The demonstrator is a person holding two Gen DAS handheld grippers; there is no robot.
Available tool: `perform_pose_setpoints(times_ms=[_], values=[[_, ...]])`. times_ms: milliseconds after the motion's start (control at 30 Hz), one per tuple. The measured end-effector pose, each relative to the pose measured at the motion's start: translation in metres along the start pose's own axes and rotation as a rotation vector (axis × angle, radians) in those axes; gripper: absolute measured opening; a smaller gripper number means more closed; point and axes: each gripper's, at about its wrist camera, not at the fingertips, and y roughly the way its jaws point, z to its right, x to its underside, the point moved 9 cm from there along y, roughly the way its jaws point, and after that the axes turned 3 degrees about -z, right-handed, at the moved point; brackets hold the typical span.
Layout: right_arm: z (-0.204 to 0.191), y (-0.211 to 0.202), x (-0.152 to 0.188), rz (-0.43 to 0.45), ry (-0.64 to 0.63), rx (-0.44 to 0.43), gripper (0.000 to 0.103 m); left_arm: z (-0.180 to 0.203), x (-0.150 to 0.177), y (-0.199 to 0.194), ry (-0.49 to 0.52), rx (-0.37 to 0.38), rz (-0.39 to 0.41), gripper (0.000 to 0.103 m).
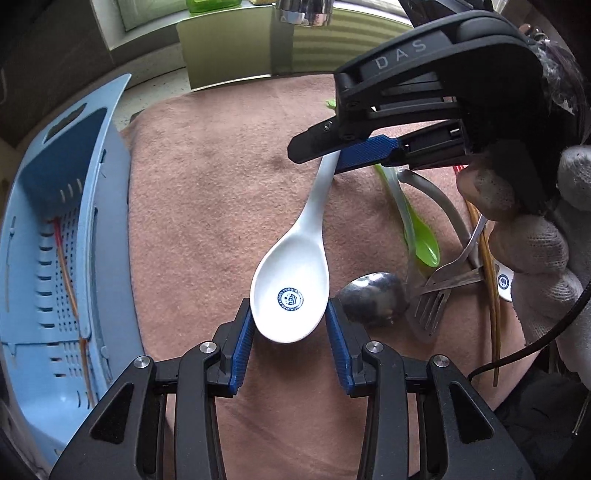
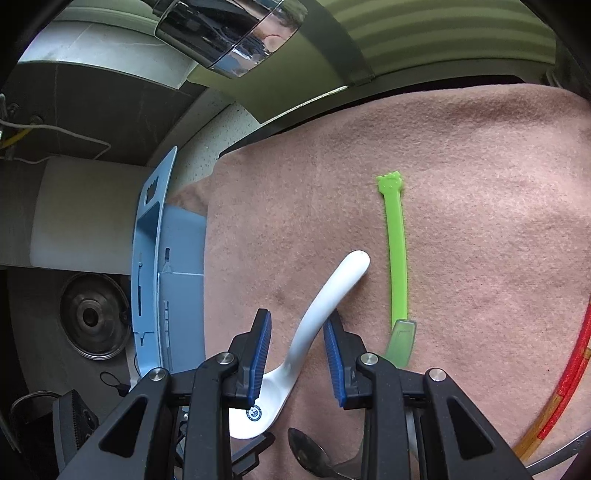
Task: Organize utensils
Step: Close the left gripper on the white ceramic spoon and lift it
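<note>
Brown cloth (image 1: 221, 192) carries spoons (image 1: 424, 236), forks (image 1: 436, 295), blue basket (image 1: 55, 258).

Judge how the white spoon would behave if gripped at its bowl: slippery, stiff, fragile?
The white spoon looks glossy and glazed, so probably slippery against the pads. Its curved handle seems rigid, likely ceramic or melamine, so possibly chippable. The rounded bowl may rock on the brown cloth.

Around the work area

A brownish-pink fleece cloth (image 1: 221, 177) covers the worktop, its far edge lying on a pale speckled counter (image 2: 225, 129). A chrome tap spout (image 2: 229, 37) hangs above the far side. Behind it stands a green striped panel (image 1: 332, 44), with a bright green container (image 1: 210, 5) on the ledge. Down at the left lies a round dark metal lid (image 2: 90, 317), below the counter's level
</note>
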Motion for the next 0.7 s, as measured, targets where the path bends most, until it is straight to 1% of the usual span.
perform_pose_setpoints(times_ms=[67, 233, 267, 333, 400, 467, 700], values=[[-0.0014, 0.0013, -0.0010, 0.004, -0.008, 0.007, 0.027, 0.0007, -0.0008, 0.0011, 0.013, -0.005, 0.003, 0.037], [-0.0009, 0.0014, -0.0012, 0.008, -0.008, 0.012, 0.026, 0.0008, -0.0014, 0.0034, 0.024, 0.009, 0.004, 0.037], [-0.0011, 0.0014, -0.0009, 0.009, -0.011, 0.016, 0.026, 0.0012, -0.0013, 0.0038, 0.025, 0.018, 0.004, 0.036], [-0.0014, 0.0018, -0.0004, 0.012, -0.016, 0.029, 0.021, 0.0012, -0.0020, 0.0051, 0.025, 0.027, 0.006, 0.036], [-0.0017, 0.0023, 0.0012, 0.010, -0.014, 0.028, 0.014, 0.0015, -0.0014, 0.0045, 0.029, 0.033, 0.011, 0.035], [-0.0029, 0.0030, 0.0035, 0.005, -0.013, 0.021, 0.011, 0.0000, -0.0031, 0.0065, 0.031, 0.040, 0.013, 0.034], [-0.0056, -0.0010, 0.0061, 0.023, -0.011, 0.013, 0.011, -0.0002, 0.0007, 0.0022, 0.017, 0.058, 0.032, 0.034]])
